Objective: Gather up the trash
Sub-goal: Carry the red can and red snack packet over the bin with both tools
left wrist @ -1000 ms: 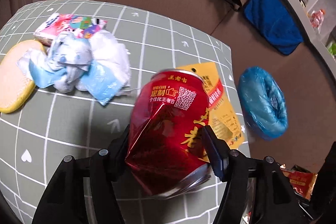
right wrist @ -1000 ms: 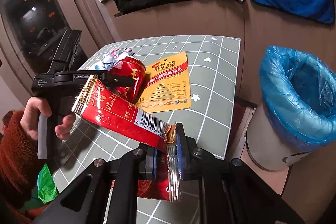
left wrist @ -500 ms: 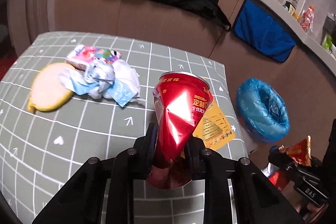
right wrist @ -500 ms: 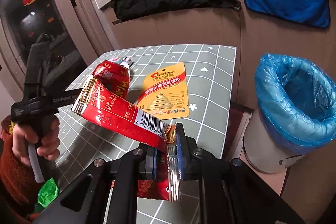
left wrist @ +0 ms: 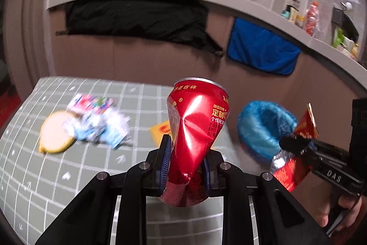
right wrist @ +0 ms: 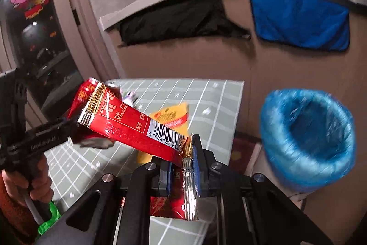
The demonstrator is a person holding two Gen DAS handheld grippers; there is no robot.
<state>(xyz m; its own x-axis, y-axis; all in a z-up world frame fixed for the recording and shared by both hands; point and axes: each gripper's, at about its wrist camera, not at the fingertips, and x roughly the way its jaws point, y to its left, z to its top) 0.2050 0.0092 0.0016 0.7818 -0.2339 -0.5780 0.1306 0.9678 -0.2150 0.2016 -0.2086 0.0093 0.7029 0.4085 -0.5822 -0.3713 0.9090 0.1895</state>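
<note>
Now left jaws pinching crushed can (left wrist: 195, 128), right jaws wrapper (right wrist: 135, 128).

Red can (left wrist: 195, 130): badly crushed, pinched in at the waist, roughly upright with silver rim on top, off the table. Red snack wrapper (right wrist: 137, 128): foil-edged, barcode showing, slanting up to the left, also off the table. Bin with blue bag liner (right wrist: 307, 141): open, on the floor just beside the table's right edge. On the table: yellow packet (right wrist: 172, 121) lying flat, crumpled white-and-blue wad (left wrist: 101, 130), colourful wrapper (left wrist: 91, 102) behind it, touching.
</note>
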